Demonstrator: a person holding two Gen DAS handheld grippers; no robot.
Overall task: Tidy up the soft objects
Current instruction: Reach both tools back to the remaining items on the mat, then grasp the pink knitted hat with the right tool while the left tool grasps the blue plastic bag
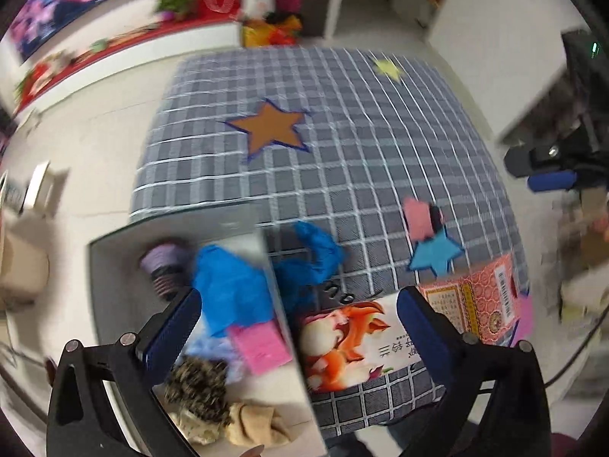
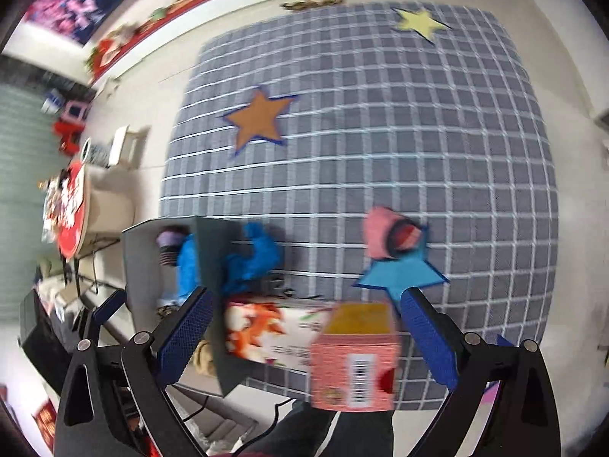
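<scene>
A grey box (image 1: pixel 114 266) at the mat's near-left edge holds soft things: a blue cloth (image 1: pixel 228 289), a purple striped roll (image 1: pixel 163 266), a pink cloth (image 1: pixel 259 346), a speckled dark piece (image 1: pixel 198 384) and a beige roll (image 1: pixel 259 424). Another blue cloth (image 1: pixel 308 255) lies on the mat beside the box; it also shows in the right wrist view (image 2: pixel 255 259). A pink and dark rolled item (image 2: pixel 388 238) lies farther right. My left gripper (image 1: pixel 298 308) is open and empty over the box's right wall. My right gripper (image 2: pixel 304 312) is open and empty.
A grey checked mat (image 2: pixel 380 133) with star patches covers the floor. A fox-picture book (image 1: pixel 342 342) and a pink patterned box (image 2: pixel 354 365) lie at the mat's near edge. Furniture and clutter stand at the left (image 2: pixel 72 205).
</scene>
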